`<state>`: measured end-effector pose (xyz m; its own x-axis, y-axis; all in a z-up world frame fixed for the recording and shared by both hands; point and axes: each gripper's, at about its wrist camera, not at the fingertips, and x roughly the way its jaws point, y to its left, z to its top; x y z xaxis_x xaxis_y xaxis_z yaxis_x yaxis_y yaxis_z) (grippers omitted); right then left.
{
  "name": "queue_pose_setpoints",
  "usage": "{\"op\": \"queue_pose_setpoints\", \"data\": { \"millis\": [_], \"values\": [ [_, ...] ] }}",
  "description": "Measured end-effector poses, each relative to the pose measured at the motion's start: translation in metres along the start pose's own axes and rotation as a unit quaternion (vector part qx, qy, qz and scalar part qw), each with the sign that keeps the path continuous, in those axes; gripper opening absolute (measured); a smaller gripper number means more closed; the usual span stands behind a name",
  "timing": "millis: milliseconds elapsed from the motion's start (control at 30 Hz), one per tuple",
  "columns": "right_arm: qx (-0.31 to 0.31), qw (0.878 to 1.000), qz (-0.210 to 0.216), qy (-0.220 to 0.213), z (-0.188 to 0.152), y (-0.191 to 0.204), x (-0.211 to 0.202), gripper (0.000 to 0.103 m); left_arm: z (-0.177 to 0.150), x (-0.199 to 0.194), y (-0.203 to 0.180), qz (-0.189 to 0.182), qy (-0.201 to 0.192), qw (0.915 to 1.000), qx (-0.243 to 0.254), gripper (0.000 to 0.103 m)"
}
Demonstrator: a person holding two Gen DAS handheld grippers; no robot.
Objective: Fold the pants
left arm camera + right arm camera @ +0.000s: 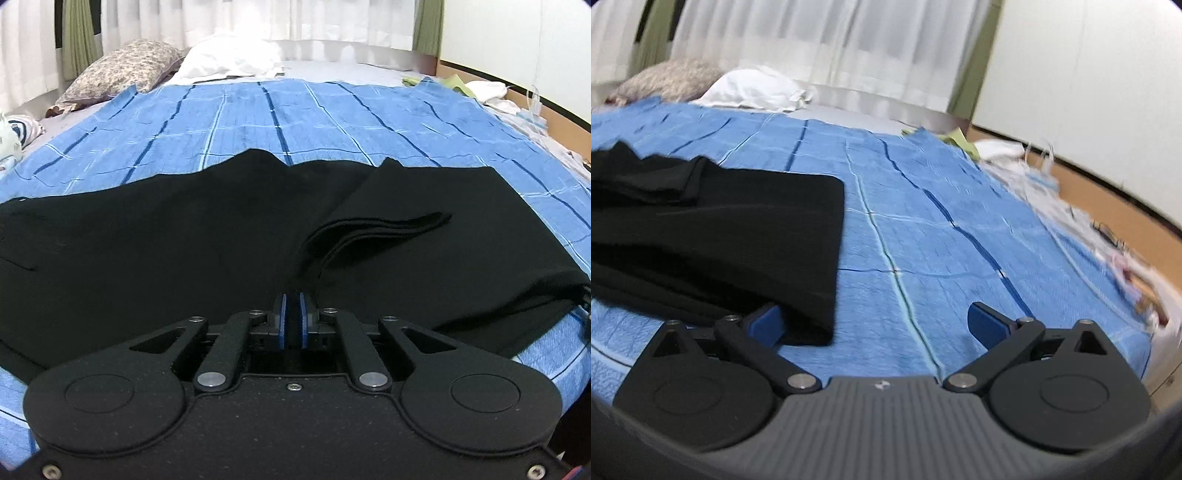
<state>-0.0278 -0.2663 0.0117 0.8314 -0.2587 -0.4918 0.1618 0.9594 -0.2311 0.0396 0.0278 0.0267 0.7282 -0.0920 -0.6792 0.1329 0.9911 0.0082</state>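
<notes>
Pants [184, 251]: one black pair on blue bedspread [295, 118]; left gripper [292, 314] fingers clamped on fabric, right gripper [875, 325] fingers apart.

Both grippers are matte black plastic with blue pads: left gripper [293, 317] shows silver pivot pins and round discs, right gripper [877, 325] sits on ribbed grey housing.

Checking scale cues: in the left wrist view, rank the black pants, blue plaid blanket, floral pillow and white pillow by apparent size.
1. black pants, nearest the camera
2. blue plaid blanket
3-4. floral pillow and white pillow: alike, unranked
</notes>
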Motion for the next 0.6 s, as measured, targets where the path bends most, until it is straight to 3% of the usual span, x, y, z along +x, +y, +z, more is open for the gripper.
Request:
{"op": "queue_pose_setpoints", "data": {
  "millis": [100,200,267,333,500,600],
  "values": [
    [0.006,1.000,0.021,-0.002,-0.001,-0.003,-0.002,0.103,0.010,-0.016,-0.006,0.006,-0.039,0.9992,0.006,0.011],
    [-0.001,0.998,0.051,-0.026,0.000,-0.001,-0.015,0.103,0.029,-0.032,-0.016,-0.049,-0.077,0.9958,0.009,0.011],
    [0.012,0.995,0.085,-0.050,0.003,0.000,-0.024,0.103,0.042,-0.025,-0.034,-0.121,-0.051,0.9909,0.029,0.012],
    [0.032,0.992,0.106,-0.062,0.007,0.002,-0.028,0.103,0.049,-0.006,-0.055,-0.158,-0.021,0.9864,0.042,0.015],
    [0.059,0.988,0.130,-0.056,0.010,0.002,-0.022,0.097,0.055,0.056,-0.108,-0.147,0.032,0.9865,0.065,0.013],
    [0.064,0.986,0.145,-0.053,0.011,0.001,-0.017,0.087,0.063,0.074,-0.116,-0.081,0.004,0.9929,0.087,0.013]
  ]
}}
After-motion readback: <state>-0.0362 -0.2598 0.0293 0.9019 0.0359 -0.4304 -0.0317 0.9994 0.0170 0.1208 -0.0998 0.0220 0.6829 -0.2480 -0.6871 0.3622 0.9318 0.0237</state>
